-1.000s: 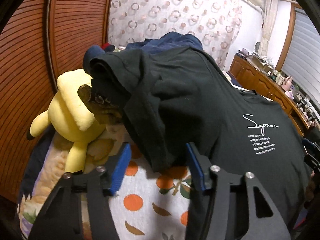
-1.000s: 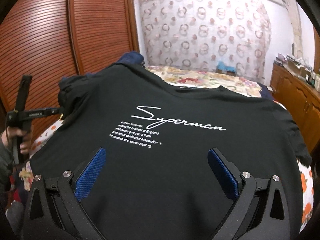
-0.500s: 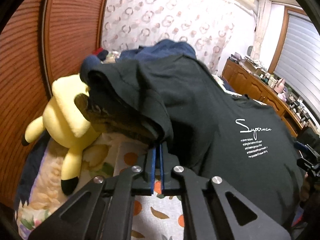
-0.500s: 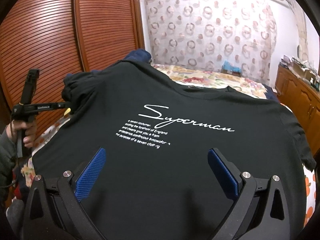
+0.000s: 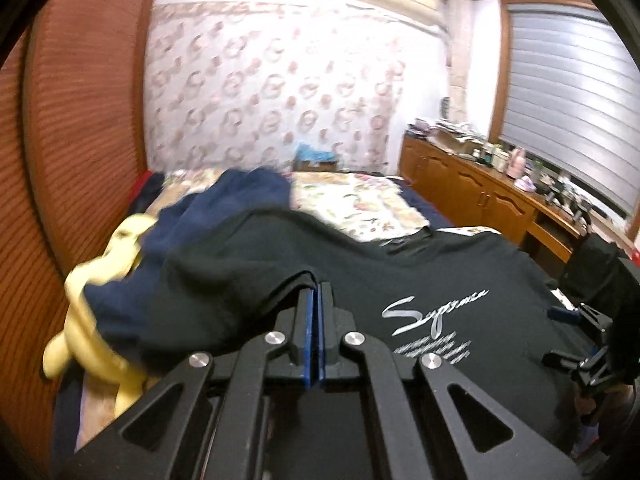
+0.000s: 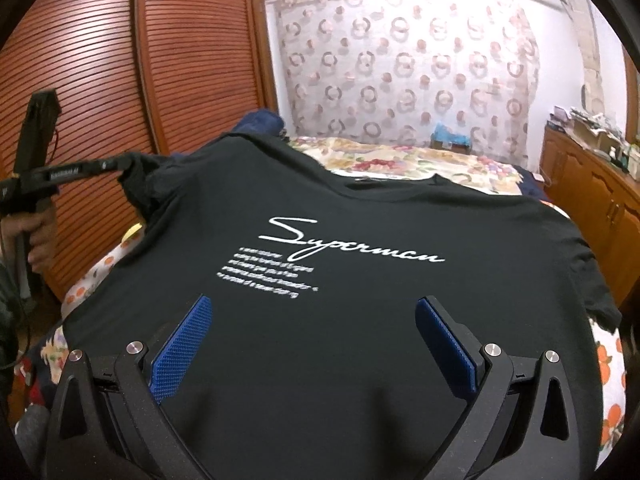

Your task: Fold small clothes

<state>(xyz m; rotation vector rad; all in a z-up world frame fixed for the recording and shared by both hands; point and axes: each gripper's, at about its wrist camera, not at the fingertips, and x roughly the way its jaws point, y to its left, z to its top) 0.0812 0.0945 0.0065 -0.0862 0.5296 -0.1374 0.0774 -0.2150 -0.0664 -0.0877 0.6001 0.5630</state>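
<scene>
The right gripper (image 6: pixel 312 344) hangs wide open over the black T-shirt (image 6: pixel 360 320), spread print-up on the bed (image 6: pixel 420 160). The left gripper (image 5: pixel 314 300) is clenched on the shirt's sleeve (image 5: pixel 240 276) (lifted, bunched). Beyond lie a navy garment (image 5: pixel 224 200) and a yellow plush toy (image 5: pixel 92 320).

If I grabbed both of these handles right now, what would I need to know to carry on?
Left gripper: shut on the left sleeve of the black T-shirt, lifted off the bed.
Right gripper: open, holding nothing, fingers above the shirt's lower front.
The shirt lies print side up across the bed, over a navy garment; a yellow plush toy sits at its left.
Done: sleeve gripped, no fold laid down.
Left: probably bring that sleeve inward over the chest, repeat on the other side, then fold the hem up.
</scene>
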